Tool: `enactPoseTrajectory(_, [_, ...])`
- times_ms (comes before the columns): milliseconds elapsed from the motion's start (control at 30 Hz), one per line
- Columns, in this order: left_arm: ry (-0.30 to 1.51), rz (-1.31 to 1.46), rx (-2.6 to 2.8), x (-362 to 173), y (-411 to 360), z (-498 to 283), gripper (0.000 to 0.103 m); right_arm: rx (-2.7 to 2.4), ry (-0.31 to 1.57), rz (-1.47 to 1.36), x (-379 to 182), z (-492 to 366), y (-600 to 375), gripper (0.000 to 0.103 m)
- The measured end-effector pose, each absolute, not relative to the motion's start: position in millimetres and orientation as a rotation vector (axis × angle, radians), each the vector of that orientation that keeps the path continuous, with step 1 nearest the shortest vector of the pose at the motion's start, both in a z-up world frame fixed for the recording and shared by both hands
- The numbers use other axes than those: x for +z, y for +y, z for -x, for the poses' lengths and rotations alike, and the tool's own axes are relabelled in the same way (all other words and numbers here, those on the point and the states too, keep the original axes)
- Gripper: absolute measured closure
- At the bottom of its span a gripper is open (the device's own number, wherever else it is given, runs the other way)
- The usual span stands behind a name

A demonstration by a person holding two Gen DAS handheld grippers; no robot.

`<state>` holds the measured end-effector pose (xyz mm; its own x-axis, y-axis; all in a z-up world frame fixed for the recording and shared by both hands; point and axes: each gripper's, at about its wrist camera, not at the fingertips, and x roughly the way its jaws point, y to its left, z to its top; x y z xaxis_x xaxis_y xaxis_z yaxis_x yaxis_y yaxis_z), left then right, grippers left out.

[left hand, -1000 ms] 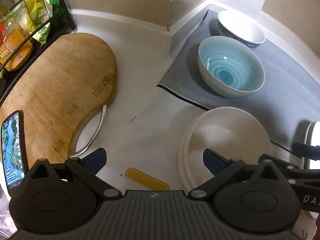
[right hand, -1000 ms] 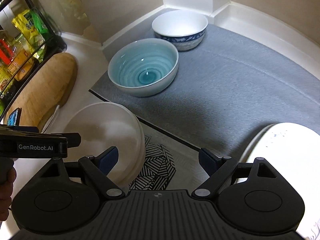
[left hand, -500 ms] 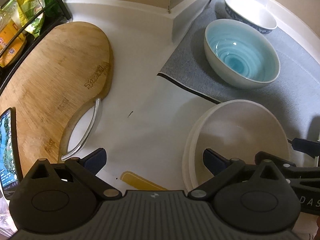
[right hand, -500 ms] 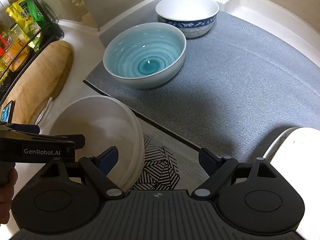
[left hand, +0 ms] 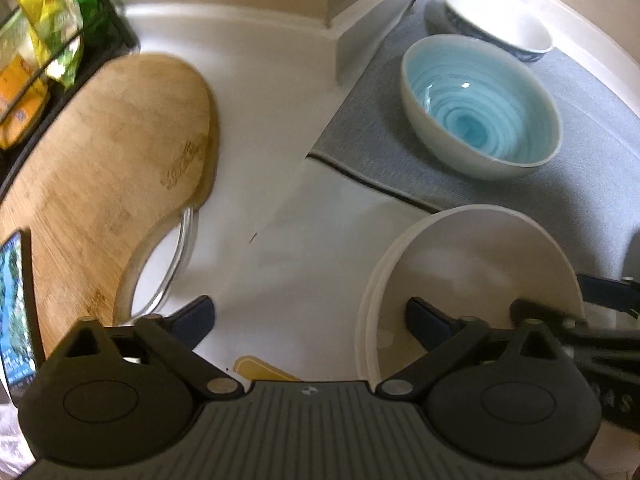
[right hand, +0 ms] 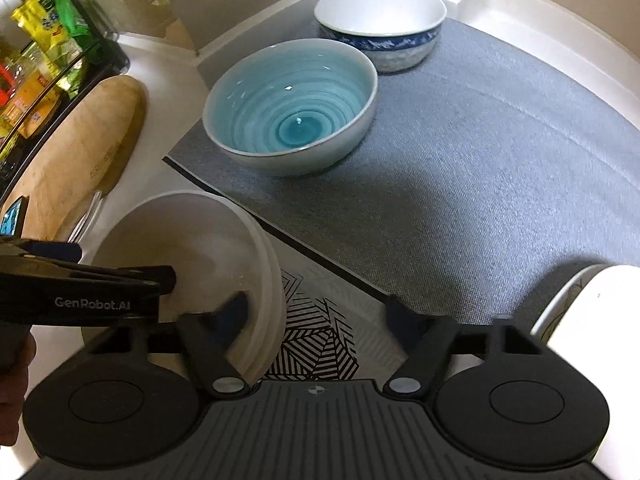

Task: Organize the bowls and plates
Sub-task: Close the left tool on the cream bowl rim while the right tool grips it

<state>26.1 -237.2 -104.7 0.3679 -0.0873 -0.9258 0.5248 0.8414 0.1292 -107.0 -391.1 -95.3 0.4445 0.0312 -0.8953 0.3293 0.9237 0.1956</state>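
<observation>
A stack of white plates sits between my two grippers; it also shows in the right wrist view. My left gripper is open, its right finger over the stack's left rim. My right gripper is open, its left finger over the stack's right rim. A light blue swirl bowl and a blue-patterned white bowl stand on the grey mat beyond. The blue bowl also shows in the left wrist view.
A wooden cutting board and a phone lie to the left, with a rack of snack packets behind. Another white dish sits at right. A patterned cloth lies under the stack. Walls close the far corner.
Both grippers have moved in on the white plate stack, which now looms larger, with a finger of each over its rim. The bowls have not moved.
</observation>
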Motion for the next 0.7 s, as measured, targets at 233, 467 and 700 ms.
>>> enactPoseTrajectory(233, [1.167,-0.351,-0.535,-95.8,-242.9,-19.5,0.094,-0.138,1.084,-0.395,-88.0,104.9,-386.4,0.090])
enactPoseTrajectory(467, [1.150,-0.335,-0.549,-85.5,-242.2,-14.1,0.095,-0.141,1.058,-0.391,-76.8,109.6,-385.6,0.090])
enactPoseTrajectory(700, [1.100,-0.330,-0.620,-54.9,-250.5,1.3,0.095,-0.180,0.999,-0.384,-50.5,130.5,-393.1,0.090])
